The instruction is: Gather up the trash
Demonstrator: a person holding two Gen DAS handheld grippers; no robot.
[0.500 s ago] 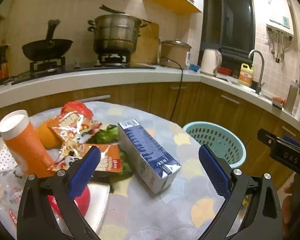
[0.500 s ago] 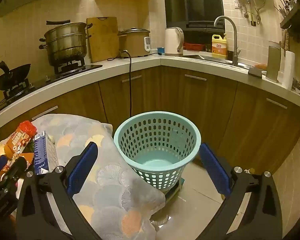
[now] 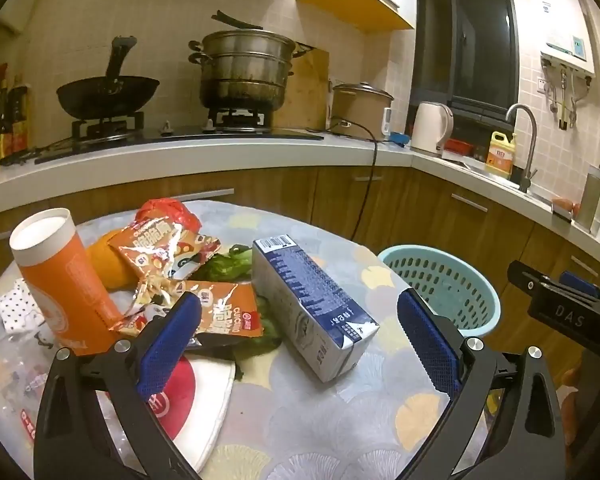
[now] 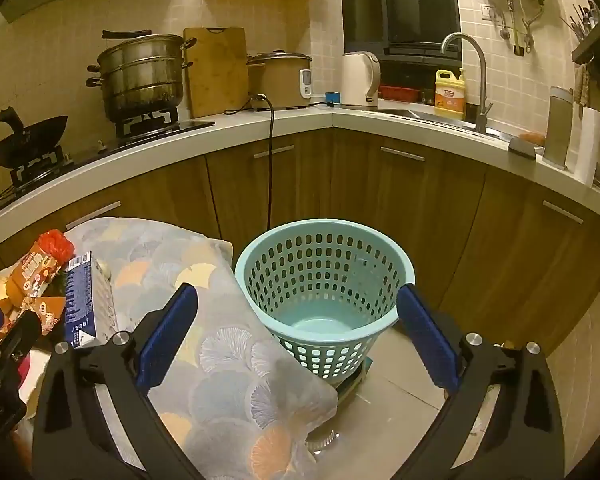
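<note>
A blue and white milk carton (image 3: 312, 304) lies on its side on the round table (image 3: 340, 420). Left of it are orange snack wrappers (image 3: 168, 252), an orange cup (image 3: 60, 276), green leaves (image 3: 228, 264) and a red bag (image 3: 168, 212). My left gripper (image 3: 300, 344) is open and empty, just in front of the carton. A teal mesh basket (image 4: 324, 296) stands on the floor right of the table; it also shows in the left wrist view (image 3: 440, 284). My right gripper (image 4: 298, 336) is open and empty, above the basket's near rim. The carton also shows in the right wrist view (image 4: 86, 300).
A white plate with a red mark (image 3: 196, 392) lies under my left finger. The kitchen counter (image 3: 220, 152) curves behind, with a wok (image 3: 108, 92), a steamer pot (image 3: 244, 68), a kettle (image 3: 432, 128) and a sink tap (image 4: 472, 76). Wooden cabinets (image 4: 440, 208) stand behind the basket.
</note>
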